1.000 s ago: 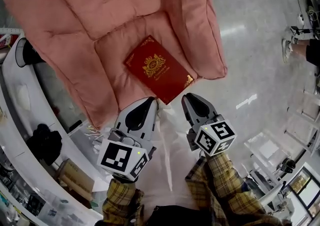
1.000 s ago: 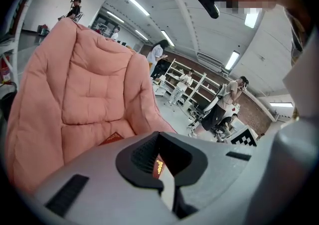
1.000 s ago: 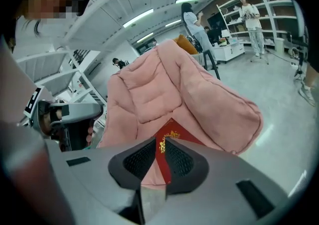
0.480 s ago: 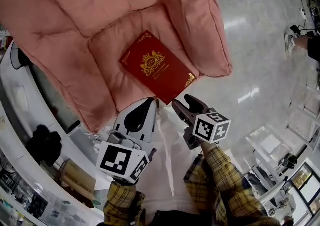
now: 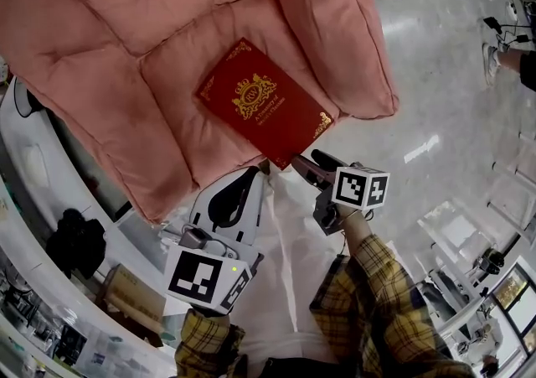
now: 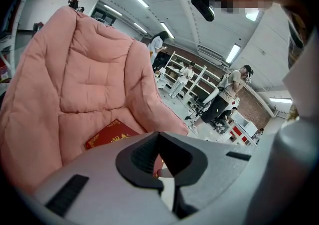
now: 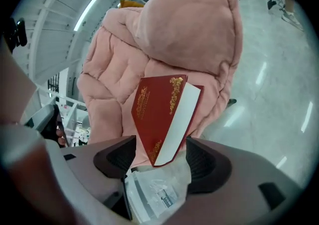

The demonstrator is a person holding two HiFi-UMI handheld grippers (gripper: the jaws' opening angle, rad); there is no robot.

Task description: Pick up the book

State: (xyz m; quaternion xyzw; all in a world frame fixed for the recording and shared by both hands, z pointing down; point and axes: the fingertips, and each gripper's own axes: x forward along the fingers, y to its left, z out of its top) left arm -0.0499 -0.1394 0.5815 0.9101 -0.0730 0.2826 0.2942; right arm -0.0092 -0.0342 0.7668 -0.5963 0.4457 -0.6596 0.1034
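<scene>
Red book (image 5: 263,105) on pink armchair (image 5: 109,49)

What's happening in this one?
A person with a gripper in each hand is going for the red book, which lies flat on the seat of a pink cushioned chair. The right gripper has just been opening its jaws. They now stand wide, with the book's near corner between them but not yet pinched. The left gripper hangs beside it, jaws together and empty. The book is not lifted yet.
</scene>
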